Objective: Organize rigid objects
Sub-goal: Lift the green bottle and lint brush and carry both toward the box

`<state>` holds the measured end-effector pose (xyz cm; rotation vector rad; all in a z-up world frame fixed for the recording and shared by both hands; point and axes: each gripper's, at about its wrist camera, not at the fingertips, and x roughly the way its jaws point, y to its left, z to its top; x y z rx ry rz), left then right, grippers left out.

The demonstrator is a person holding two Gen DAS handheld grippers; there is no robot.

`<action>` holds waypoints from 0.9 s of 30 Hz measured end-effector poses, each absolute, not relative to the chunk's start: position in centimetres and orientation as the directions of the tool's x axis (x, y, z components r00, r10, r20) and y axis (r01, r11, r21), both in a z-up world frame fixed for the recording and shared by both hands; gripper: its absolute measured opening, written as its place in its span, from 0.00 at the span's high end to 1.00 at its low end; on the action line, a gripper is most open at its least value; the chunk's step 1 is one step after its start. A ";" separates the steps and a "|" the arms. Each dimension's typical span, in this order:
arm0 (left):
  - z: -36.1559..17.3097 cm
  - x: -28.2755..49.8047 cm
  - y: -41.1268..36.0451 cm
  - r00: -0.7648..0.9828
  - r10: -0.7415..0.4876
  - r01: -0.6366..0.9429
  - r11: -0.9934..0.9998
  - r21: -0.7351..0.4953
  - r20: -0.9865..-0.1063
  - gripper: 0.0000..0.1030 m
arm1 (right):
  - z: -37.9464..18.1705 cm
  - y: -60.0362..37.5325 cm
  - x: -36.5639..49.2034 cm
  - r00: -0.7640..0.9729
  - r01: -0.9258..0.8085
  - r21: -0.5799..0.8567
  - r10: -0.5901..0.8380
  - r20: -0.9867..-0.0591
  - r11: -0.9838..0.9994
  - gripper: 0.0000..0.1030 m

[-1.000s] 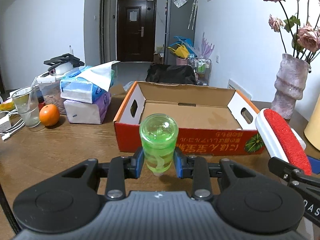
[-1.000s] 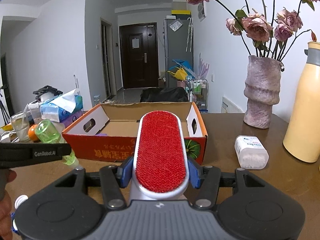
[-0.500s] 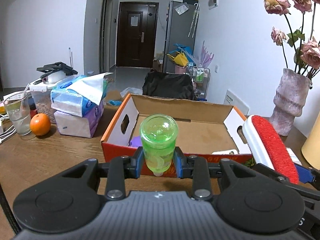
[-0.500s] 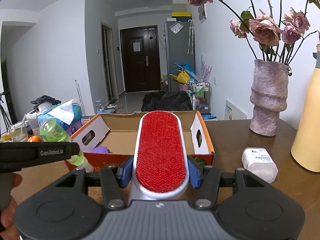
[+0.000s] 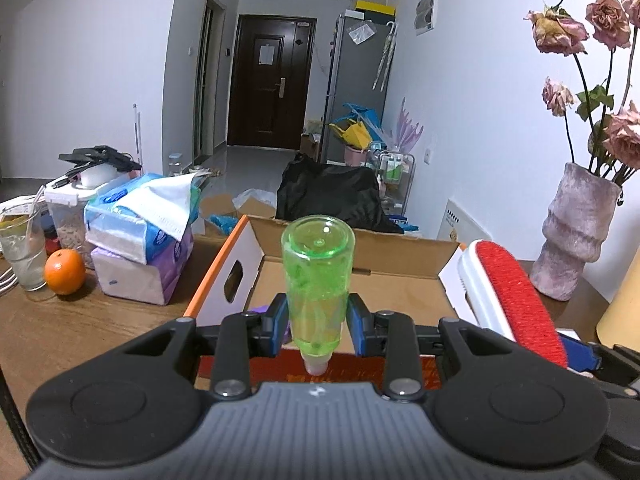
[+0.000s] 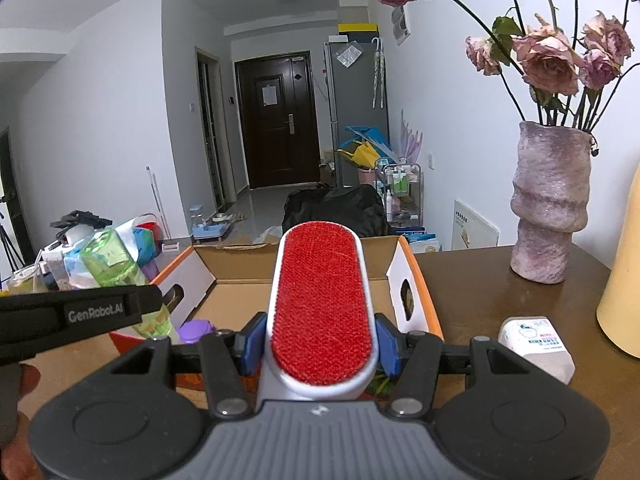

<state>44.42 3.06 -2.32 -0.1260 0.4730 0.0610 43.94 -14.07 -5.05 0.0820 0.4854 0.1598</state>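
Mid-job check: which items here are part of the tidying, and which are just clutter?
In play: green bottle in left tongs; red lint brush in right tongs; cardboard box.
Lying about: orange, tissue packs, vase.

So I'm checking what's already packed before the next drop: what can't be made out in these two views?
- Box floor, left wrist view: the green bottle and left tool cover its near part.
- Purple item in the box, right wrist view: only its top shows; its kind is unclear.
- Label on the white container: too small to read.
- Yellow flask: cut off by the right edge.
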 end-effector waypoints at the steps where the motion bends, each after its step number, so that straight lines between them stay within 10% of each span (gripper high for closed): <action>1: -2.2 44.5 3.0 0.890 0.028 -0.086 0.991 -0.107 -0.455 0.69 | -5.0 -14.0 44.2 0.872 -0.134 0.118 0.173 -0.458 0.984 0.47; 27: -1.7 49.4 3.1 0.904 0.069 -0.119 0.988 -0.094 -0.421 0.69 | -4.9 -13.3 50.9 0.834 -0.118 0.170 0.191 -0.518 0.978 0.47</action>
